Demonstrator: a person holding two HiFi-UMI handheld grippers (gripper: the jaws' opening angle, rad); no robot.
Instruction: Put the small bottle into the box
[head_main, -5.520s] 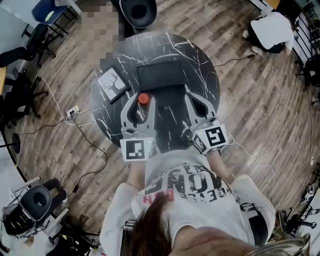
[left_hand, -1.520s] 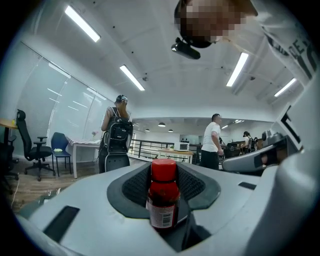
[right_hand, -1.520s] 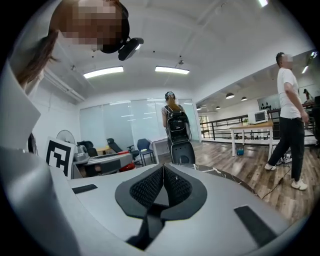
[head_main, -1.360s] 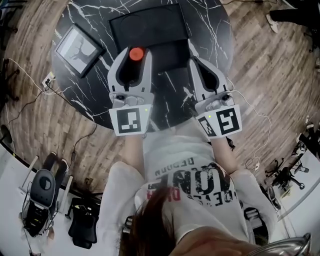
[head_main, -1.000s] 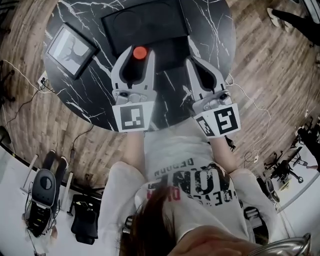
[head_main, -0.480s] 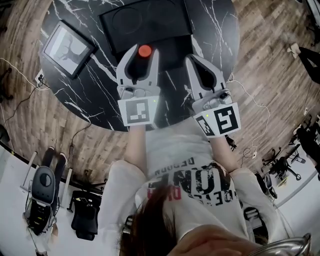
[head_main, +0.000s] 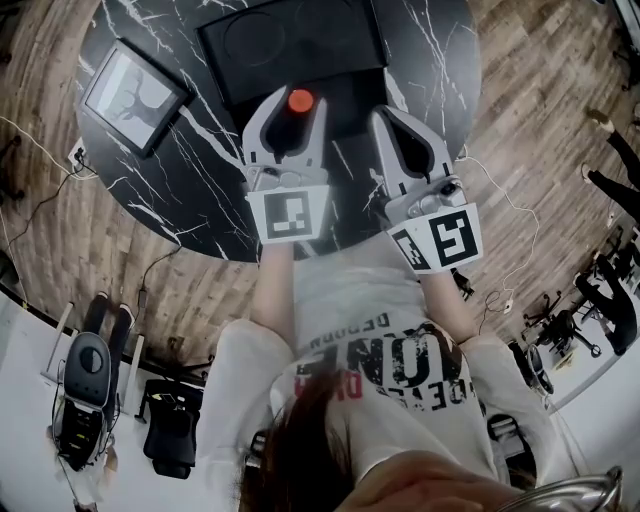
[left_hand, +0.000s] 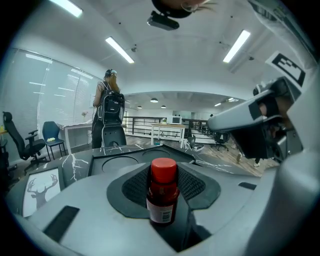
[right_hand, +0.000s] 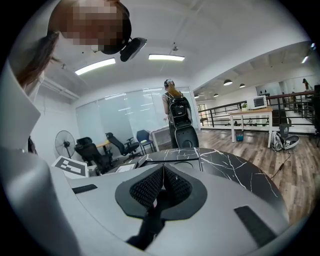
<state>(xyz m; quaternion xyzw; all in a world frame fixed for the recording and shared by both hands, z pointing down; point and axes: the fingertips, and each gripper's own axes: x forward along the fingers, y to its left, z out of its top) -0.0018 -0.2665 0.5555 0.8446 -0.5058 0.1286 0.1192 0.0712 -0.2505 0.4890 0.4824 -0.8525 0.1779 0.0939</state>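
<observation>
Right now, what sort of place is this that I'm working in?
Most likely an open-plan office or lab: swivel office chairs by a glass partition, long strip lights on the ceiling, and worktables on a wood floor beyond the round marble table.

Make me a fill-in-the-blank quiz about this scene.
The left gripper holds a bottle with a ___ cap.
The right gripper, shut, holds ___.
The framed picture on the table shows a ___.
Missing words: red; nothing; deer.
</observation>
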